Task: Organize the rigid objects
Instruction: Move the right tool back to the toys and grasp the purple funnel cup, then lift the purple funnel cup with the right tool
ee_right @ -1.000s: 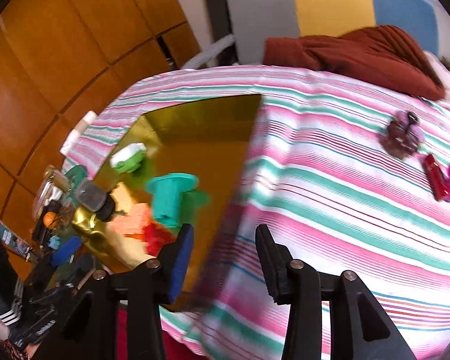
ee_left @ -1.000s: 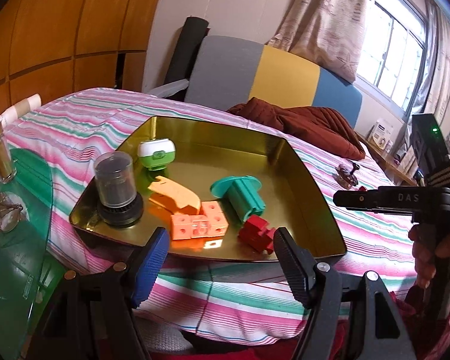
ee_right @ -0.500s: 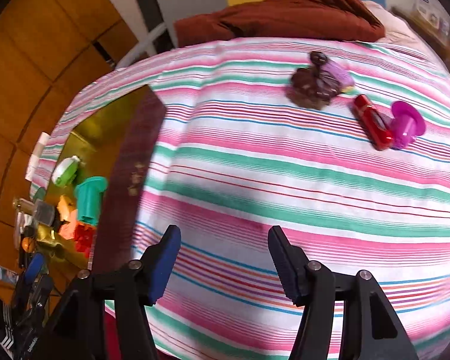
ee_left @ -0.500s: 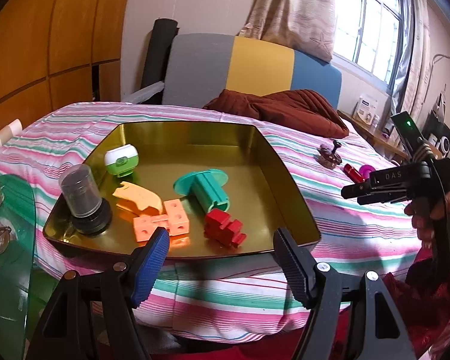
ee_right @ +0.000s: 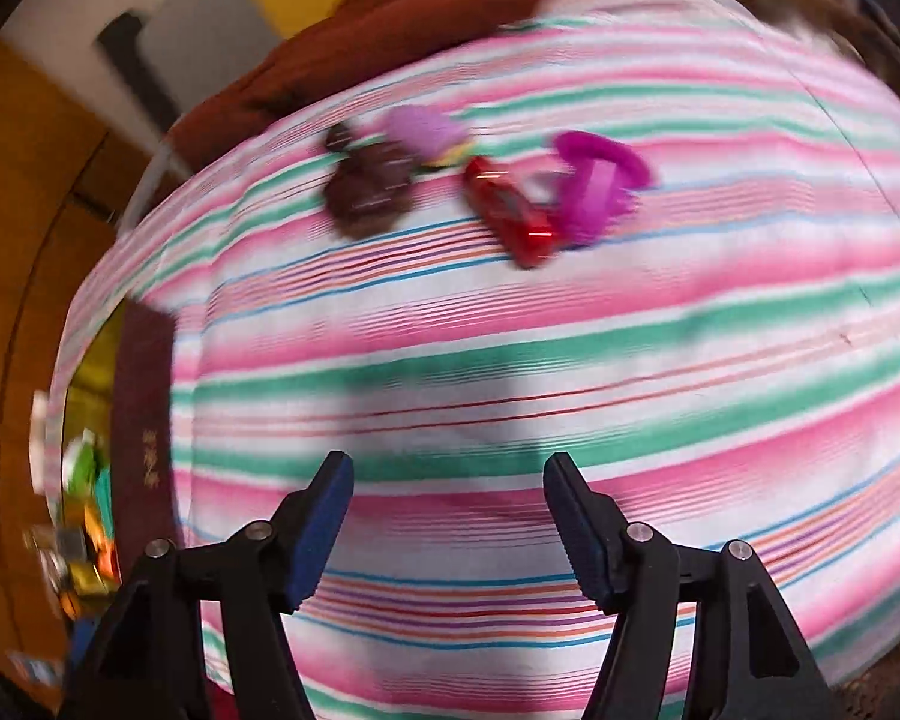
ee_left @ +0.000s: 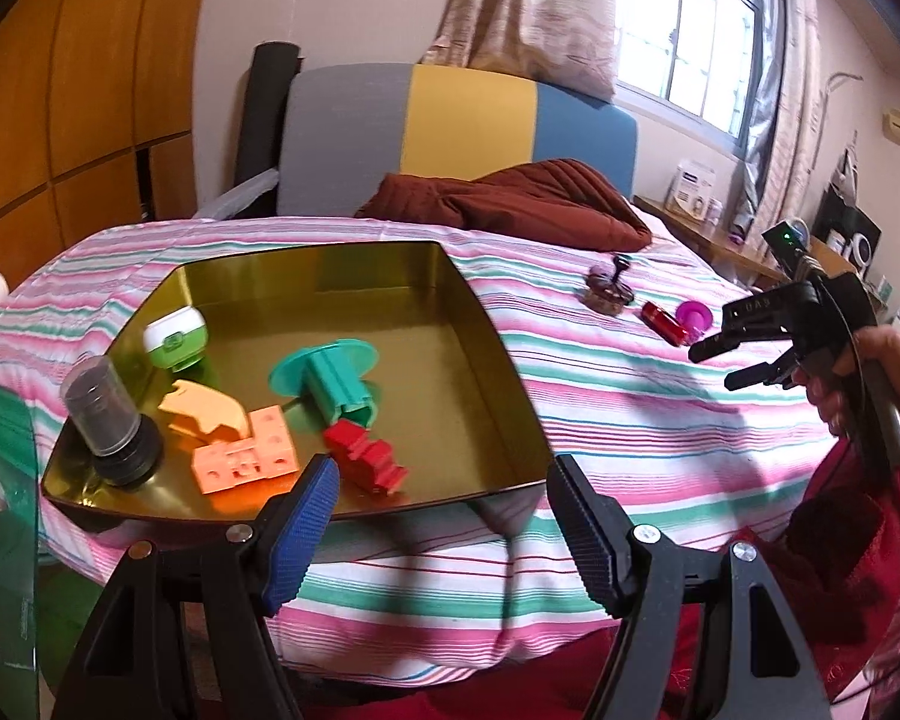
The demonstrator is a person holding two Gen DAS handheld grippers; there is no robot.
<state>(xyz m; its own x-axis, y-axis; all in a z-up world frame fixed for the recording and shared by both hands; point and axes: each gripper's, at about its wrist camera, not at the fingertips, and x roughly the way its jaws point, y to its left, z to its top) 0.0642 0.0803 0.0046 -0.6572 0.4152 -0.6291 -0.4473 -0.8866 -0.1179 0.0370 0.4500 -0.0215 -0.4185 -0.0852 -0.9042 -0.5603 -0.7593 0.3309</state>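
The left gripper (ee_left: 438, 504) has its fingers (ee_left: 303, 516) spread wide with nothing between them, hanging just in front of the near rim of the gold tray (ee_left: 498, 360). The right gripper (ee_right: 444, 504) is likewise empty; its fingers (ee_right: 324, 516) are parting further at this moment, over bare striped bedcover (ee_right: 570, 372). From the left wrist view the right gripper (ee_left: 726, 360) is seen side-on, held in a hand (ee_left: 870, 384) at the right, its tips apart and clear of the cover.

The tray lies on the striped bed. Nearest the left fingers inside it is a red block (ee_left: 366, 456), with an orange cube piece (ee_left: 246, 456) just to its left and a curved orange part (ee_left: 204, 411) touching that. A teal flanged spool (ee_left: 330, 375) lies on its side near the middle. A clear cylinder on a black base (ee_left: 111, 426) stands upright in the near left corner, and a green-and-white rounded case (ee_left: 177, 339) sits further back on the left side. The right half of the tray is bare metal.

Outside the tray, well apart from it on the bedcover, lie a red cylinder (ee_right: 507, 210) touching a magenta flanged piece (ee_right: 594, 180), and beside them a dark brown round object (ee_right: 369, 186) with a pale purple thing (ee_right: 423, 129) just behind it; this view is blurred, so finer detail cannot be told. They lie ahead of the right fingers, not near them.
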